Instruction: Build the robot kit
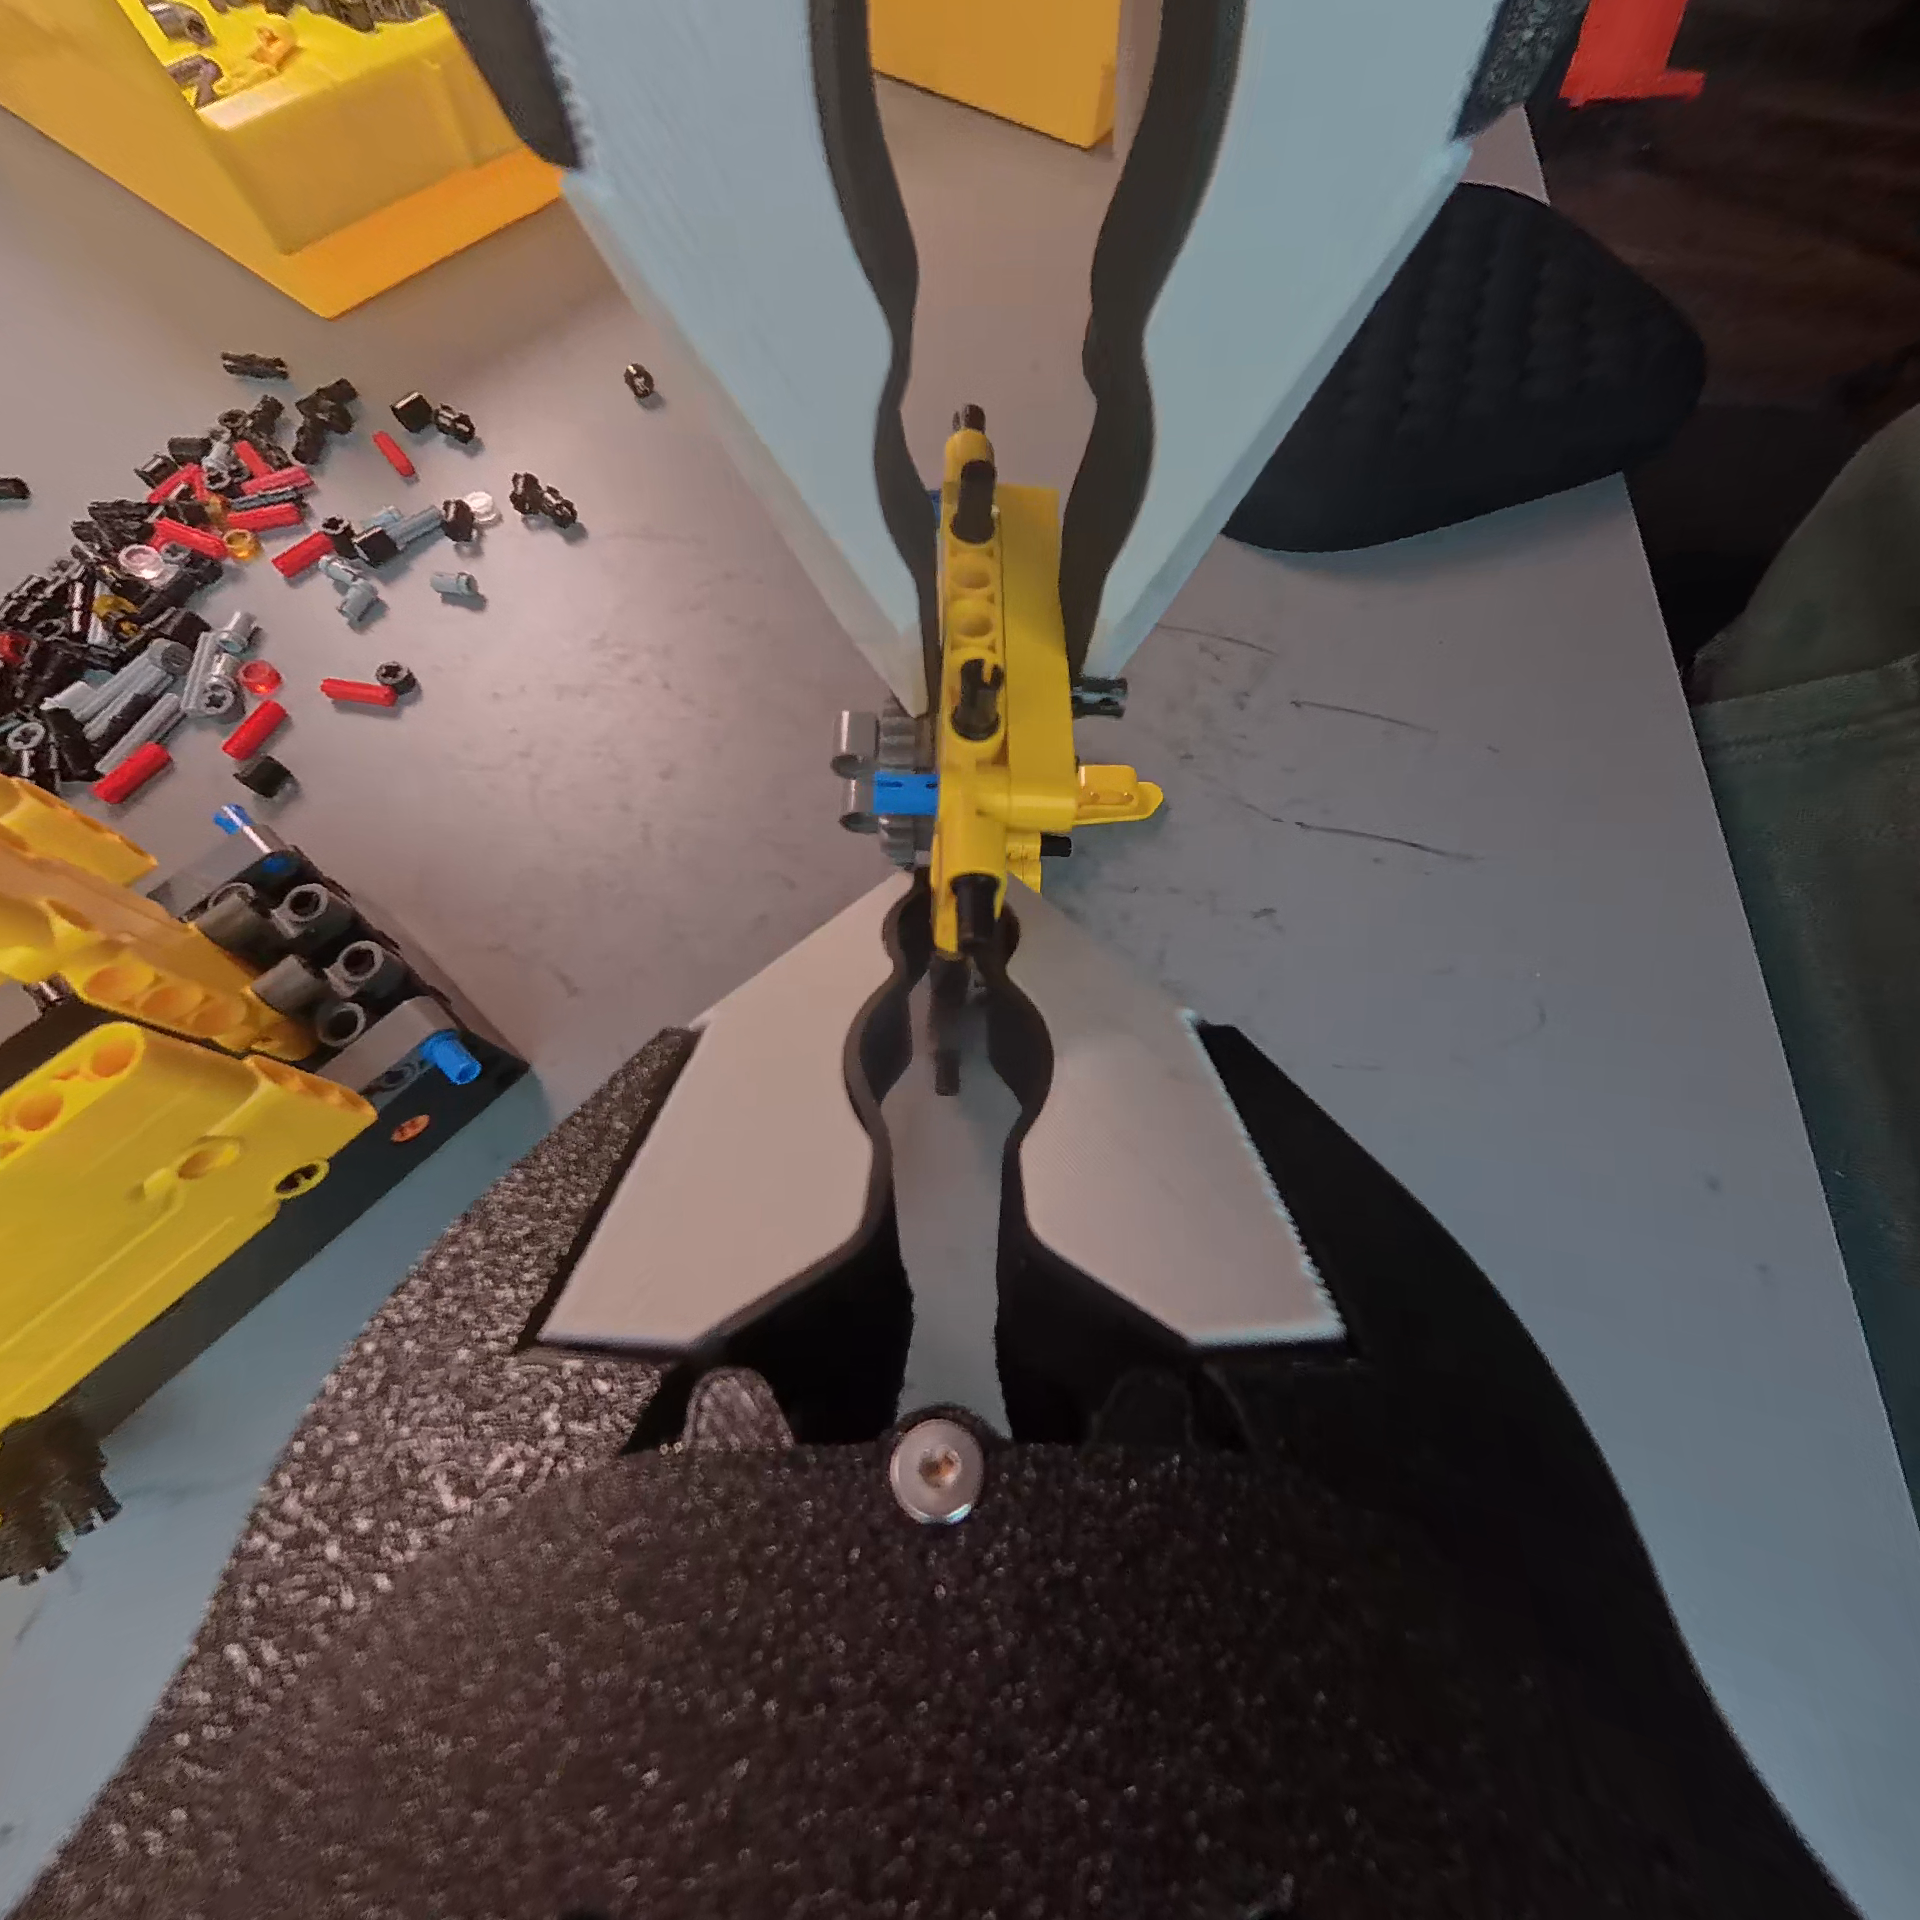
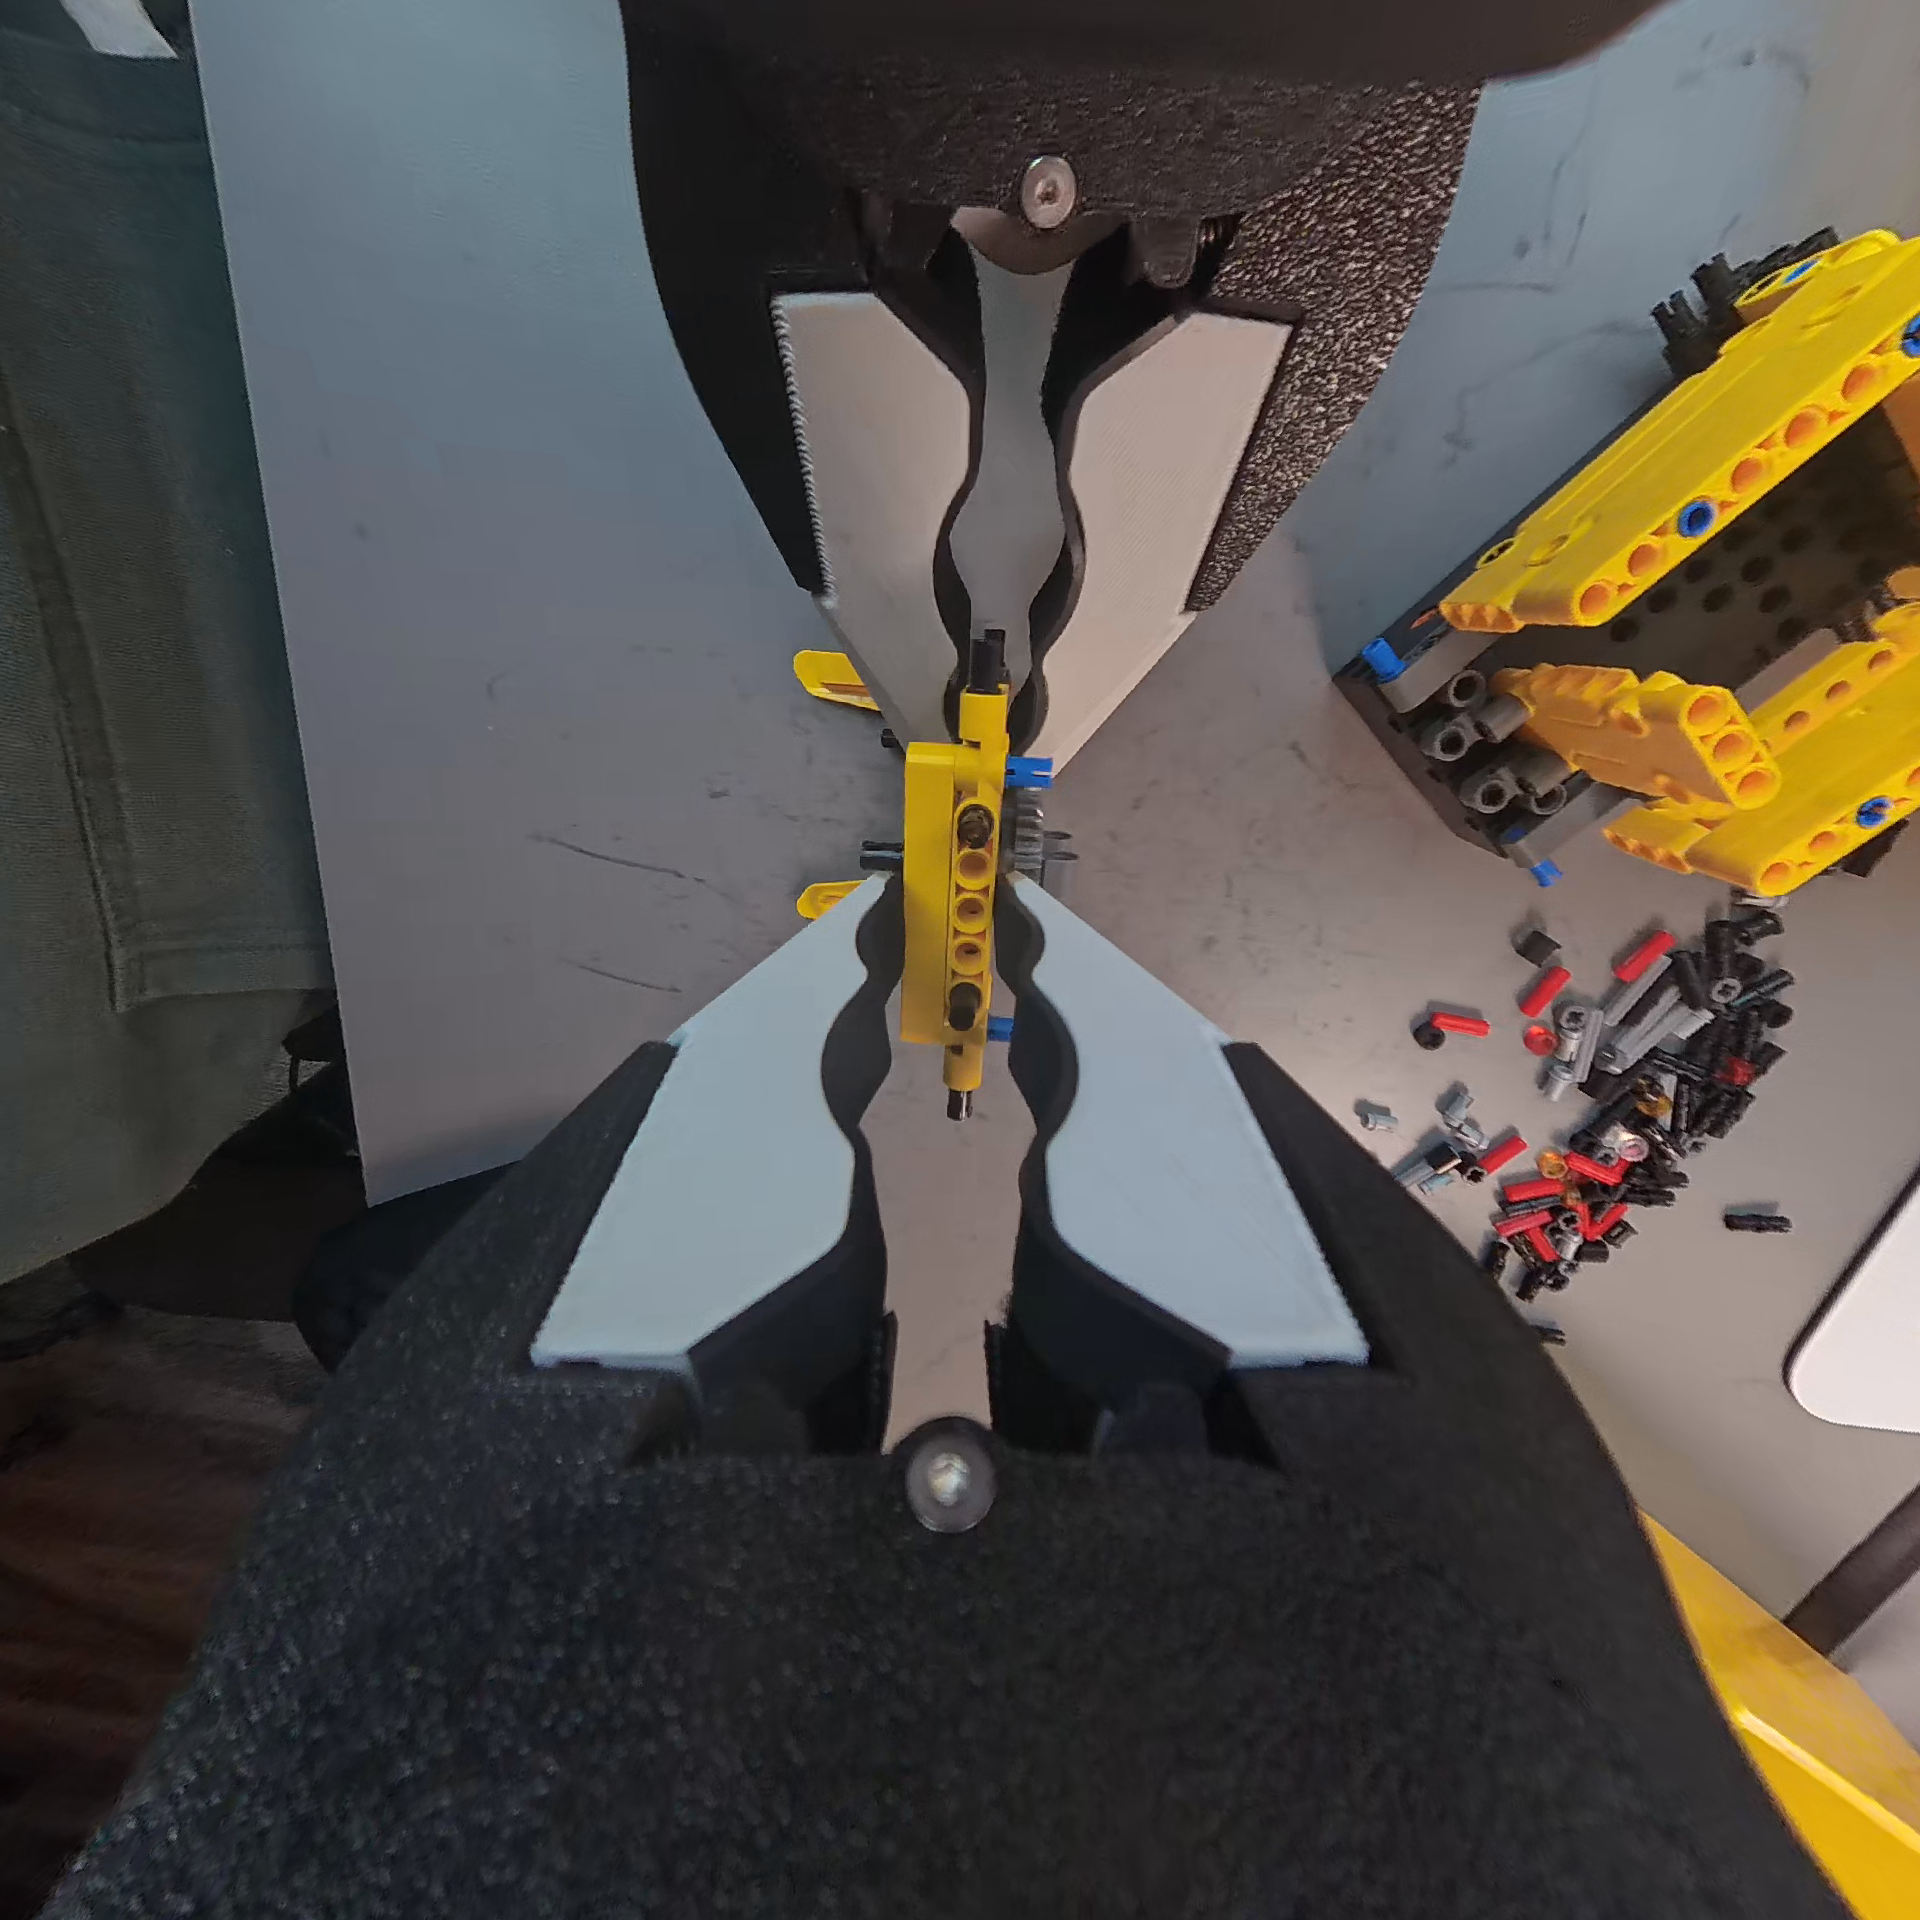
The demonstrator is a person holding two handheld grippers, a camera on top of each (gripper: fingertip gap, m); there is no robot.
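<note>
The left gripper [image 1: 961, 914] and the right gripper [image 2: 951, 904] face each other, each with jaws closed on opposite ends of a small yellow beam assembly [image 1: 982, 675] held at frame centre above the grey tabletop [image 1: 1351, 935]. Loose red, black and grey pins [image 1: 177, 582] lie at middle left; a larger yellow build [image 2: 1714, 644] sits at upper right.

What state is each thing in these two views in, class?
Left gripper: shut on small yellow beam assembly.
Right gripper: shut on its other end.
Loose red, black and grey pins: scattered on grey table.
Large yellow brick model: resting, untouched.
</note>
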